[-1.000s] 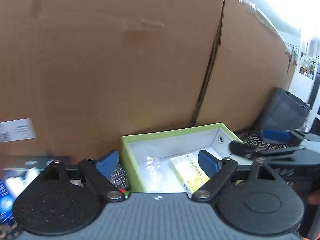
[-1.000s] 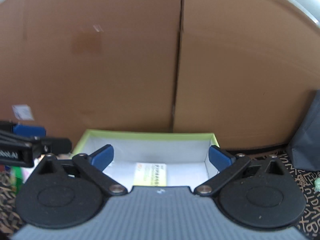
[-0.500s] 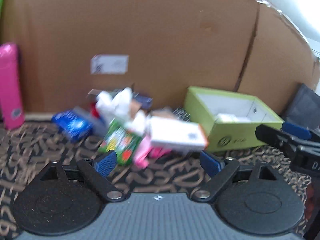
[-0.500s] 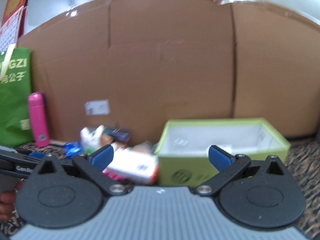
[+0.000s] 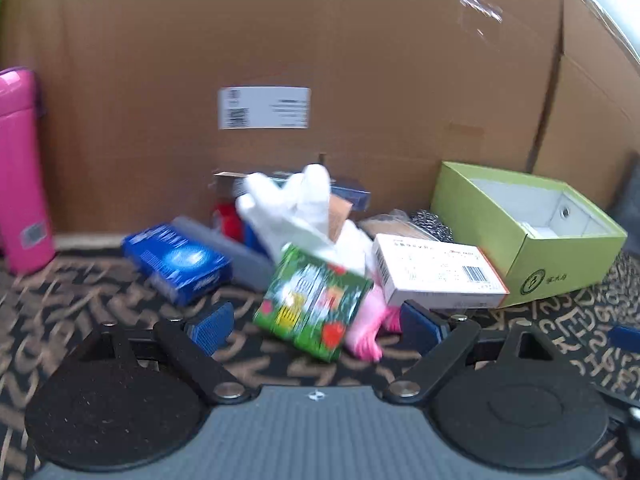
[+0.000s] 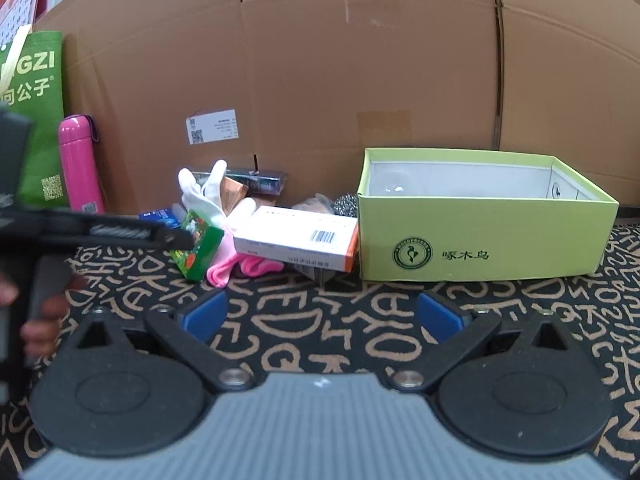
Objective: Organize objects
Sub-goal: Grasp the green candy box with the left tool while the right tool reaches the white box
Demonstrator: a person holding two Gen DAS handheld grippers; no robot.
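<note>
A lime green open box [image 6: 484, 232] stands on the patterned carpet at the right; it also shows in the left wrist view [image 5: 532, 236]. A pile lies left of it: a white and orange carton [image 5: 436, 270], a green printed box [image 5: 312, 300], a white glove [image 5: 296, 208], a pink glove [image 5: 366, 330], a blue box [image 5: 176, 260]. My left gripper [image 5: 316, 322] is open, just in front of the green box [image 6: 198, 250]. My right gripper [image 6: 322, 314] is open and empty over bare carpet, short of the pile and the lime box.
A large cardboard wall [image 6: 360, 80] backs the scene. A pink flask [image 6: 80, 164] and a green bag [image 6: 36, 116] stand at the far left. A steel scourer [image 6: 345, 202] lies behind the carton. The left gripper's body [image 6: 100, 232] crosses the right wrist view.
Both grippers have pulled back from above the lime box. The left one swung left and closed in on the pile; the right one backed off and lowered toward the carpet.
</note>
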